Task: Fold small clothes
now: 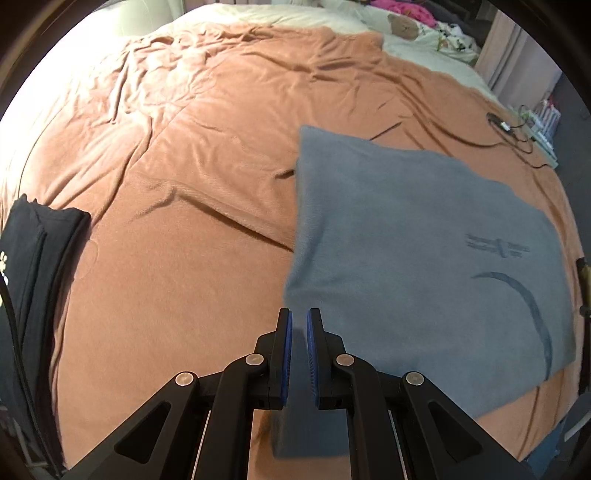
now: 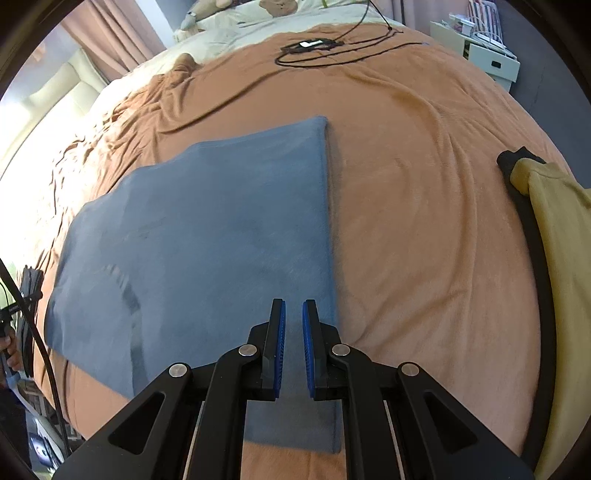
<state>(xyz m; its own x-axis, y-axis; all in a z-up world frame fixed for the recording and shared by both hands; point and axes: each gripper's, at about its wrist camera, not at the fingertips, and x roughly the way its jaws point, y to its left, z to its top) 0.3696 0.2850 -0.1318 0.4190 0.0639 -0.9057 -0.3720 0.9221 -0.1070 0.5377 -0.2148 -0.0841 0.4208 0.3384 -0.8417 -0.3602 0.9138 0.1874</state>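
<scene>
The left gripper is nearly closed, with a corner of the blue shirt pinched between its blue pads. The right gripper is likewise nearly closed, with the shirt's other near corner between its pads. Only a narrow gap shows between each pair of fingers.

The shirt is held at its near edge by both grippers and spreads away from them over the orange blanket. In the left wrist view it occupies the right half of the scene, with a dark curved mark and a small printed logo near its right side. In the right wrist view it occupies the left and centre, with a straight folded edge on its right side. Its outline is blurred in both views.

A folded black garment lies at the left edge of the blanket. A yellow garment with a black item under it lies at the right edge.

Farther away, a black cable is coiled on the blanket. Beyond the blanket are white bedding, a brown plush toy and pink cloth. A white shelf unit stands at far right.
</scene>
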